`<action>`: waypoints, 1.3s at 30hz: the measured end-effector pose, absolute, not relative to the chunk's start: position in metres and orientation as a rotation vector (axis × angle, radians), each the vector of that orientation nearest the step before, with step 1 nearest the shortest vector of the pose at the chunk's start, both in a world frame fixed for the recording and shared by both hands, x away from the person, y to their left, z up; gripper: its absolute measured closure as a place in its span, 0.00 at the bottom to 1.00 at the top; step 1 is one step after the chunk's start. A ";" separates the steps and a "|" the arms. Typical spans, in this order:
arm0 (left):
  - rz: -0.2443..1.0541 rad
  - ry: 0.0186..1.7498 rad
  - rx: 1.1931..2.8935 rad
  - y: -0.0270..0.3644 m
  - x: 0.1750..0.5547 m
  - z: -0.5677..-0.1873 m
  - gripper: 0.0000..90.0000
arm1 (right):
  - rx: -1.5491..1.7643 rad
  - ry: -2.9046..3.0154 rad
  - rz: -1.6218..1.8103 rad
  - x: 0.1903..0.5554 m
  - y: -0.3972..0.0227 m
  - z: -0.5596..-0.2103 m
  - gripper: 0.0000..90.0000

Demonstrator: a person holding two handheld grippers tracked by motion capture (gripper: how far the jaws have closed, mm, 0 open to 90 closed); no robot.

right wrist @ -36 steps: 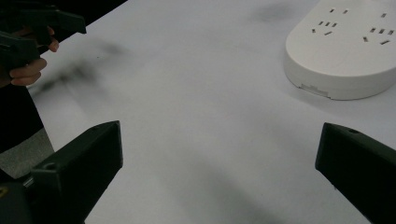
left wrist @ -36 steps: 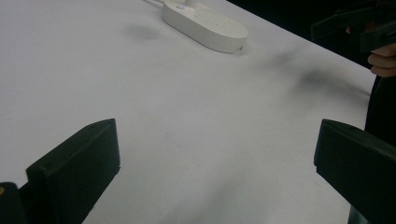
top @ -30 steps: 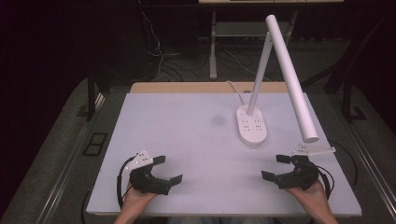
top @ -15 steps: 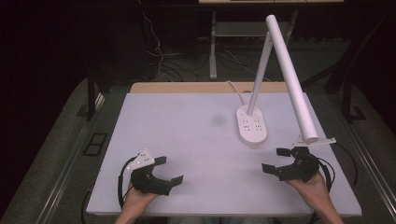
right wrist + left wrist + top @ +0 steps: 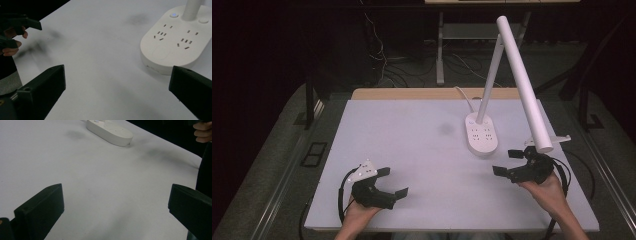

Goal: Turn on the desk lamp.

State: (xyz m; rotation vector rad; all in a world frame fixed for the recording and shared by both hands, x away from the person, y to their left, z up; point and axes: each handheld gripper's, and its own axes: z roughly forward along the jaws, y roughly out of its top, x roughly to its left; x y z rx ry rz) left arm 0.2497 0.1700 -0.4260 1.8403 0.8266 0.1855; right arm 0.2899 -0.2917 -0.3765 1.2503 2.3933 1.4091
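A white desk lamp stands on the white table (image 5: pixel 412 145); its oval base (image 5: pixel 482 134) carries socket holes and buttons, and a long tube head (image 5: pixel 524 85) slants down to the right. My left gripper (image 5: pixel 392 182) rests open near the table's front left, nothing between its jaws. My right gripper (image 5: pixel 508 161) is open at the front right, just right of and below the base, under the tube's lower end. In the right gripper view the lamp base (image 5: pixel 175 40) lies ahead between the jaws, toward the right one. The left gripper view has the base (image 5: pixel 110 131) far off.
A white cable (image 5: pixel 464 97) runs from the lamp base off the table's back edge. Behind the table are a metal stand (image 5: pixel 441 45) and loose cables on the dark floor. The other hand with its gripper (image 5: pixel 15 27) shows at the left of the right gripper view.
My right gripper has moved forward and up the table toward the lamp base. The left gripper has stayed in place.
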 end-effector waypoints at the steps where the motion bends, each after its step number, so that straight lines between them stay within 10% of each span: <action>1: 0.185 0.827 1.839 0.170 0.250 -0.426 0.00 | 1.245 2.394 1.406 0.293 -0.292 -0.376 0.00; 39: 0.203 0.828 1.820 0.172 0.248 -0.425 0.00 | 1.226 2.390 1.386 0.360 -0.287 -0.348 0.00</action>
